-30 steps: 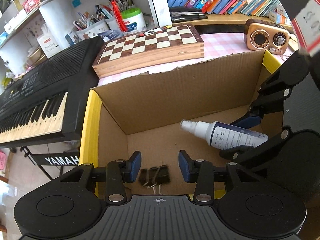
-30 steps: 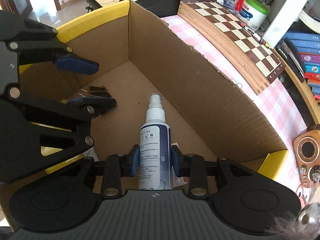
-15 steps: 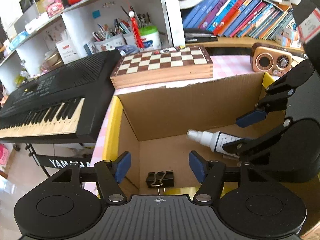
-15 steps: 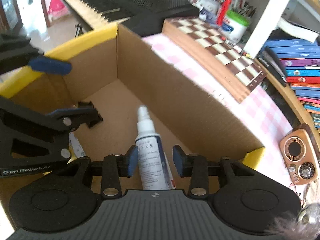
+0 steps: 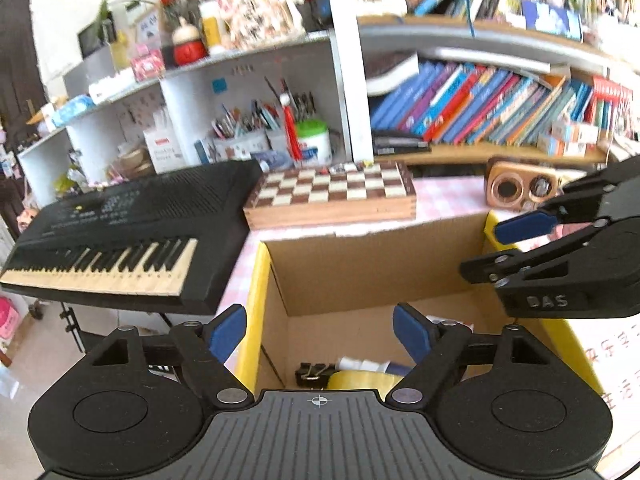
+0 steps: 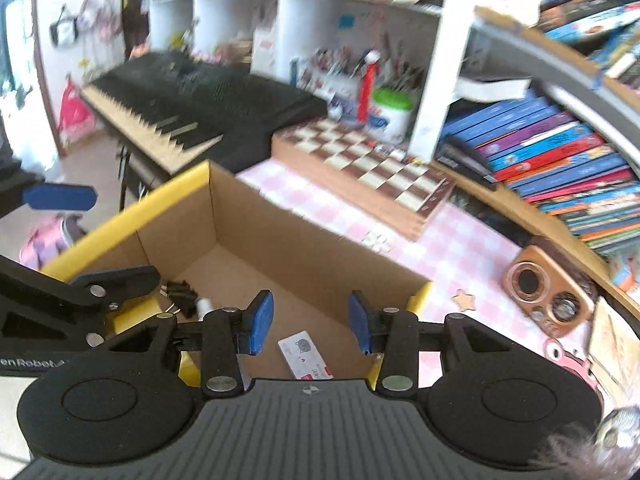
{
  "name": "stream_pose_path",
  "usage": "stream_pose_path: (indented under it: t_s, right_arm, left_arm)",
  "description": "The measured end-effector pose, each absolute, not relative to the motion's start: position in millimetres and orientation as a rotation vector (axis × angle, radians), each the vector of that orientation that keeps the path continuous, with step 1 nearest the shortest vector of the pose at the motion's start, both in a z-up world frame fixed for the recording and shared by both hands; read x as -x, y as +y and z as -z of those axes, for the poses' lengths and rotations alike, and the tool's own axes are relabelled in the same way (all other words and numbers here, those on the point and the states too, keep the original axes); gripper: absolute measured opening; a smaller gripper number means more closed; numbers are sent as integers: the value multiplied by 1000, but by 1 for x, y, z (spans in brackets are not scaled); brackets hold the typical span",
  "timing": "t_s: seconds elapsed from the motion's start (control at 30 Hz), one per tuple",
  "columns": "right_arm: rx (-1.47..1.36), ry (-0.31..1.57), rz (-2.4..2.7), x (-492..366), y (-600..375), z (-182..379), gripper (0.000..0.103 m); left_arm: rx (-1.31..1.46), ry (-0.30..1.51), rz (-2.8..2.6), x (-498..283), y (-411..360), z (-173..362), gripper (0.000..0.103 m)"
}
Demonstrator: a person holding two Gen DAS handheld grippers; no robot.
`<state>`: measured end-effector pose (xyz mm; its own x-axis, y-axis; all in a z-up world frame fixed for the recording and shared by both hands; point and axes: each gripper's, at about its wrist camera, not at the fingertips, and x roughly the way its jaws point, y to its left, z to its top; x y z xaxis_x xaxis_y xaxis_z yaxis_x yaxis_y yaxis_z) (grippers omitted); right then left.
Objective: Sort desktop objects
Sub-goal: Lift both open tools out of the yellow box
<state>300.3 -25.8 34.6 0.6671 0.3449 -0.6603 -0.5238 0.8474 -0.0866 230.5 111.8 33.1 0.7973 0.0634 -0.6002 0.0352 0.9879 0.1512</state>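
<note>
The yellow-rimmed cardboard box lies below both grippers. On its floor are a black binder clip, the white spray bottle with only its cap showing in the right wrist view, and a small white packet. My left gripper hangs over the box's near left corner, its jaws opening with nothing between them. My right gripper is above the box, its jaws also opening and empty. Each gripper shows in the other's view: the right gripper and the left gripper.
A black keyboard stands left of the box. Behind the box, a wooden chessboard and a copper radio sit on the pink checked cloth. Shelves with books and pen pots fill the back.
Both grippers rose out of the box and drew back. The right jaws let go of the spray bottle, which now lies in the box. The left jaws spread wider above the binder clip.
</note>
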Motion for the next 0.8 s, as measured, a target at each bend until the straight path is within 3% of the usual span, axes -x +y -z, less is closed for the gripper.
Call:
stream_pose_path:
  t_s: [0.27, 0.8]
  right_arm:
    - [186, 572, -392, -247, -55, -60, 39]
    - [66, 450, -257, -126, -81, -65, 39]
  left_arm:
    - [-110, 533, -51, -181, 119, -61, 91]
    - [-58, 471, -55, -88, 123, -67, 93]
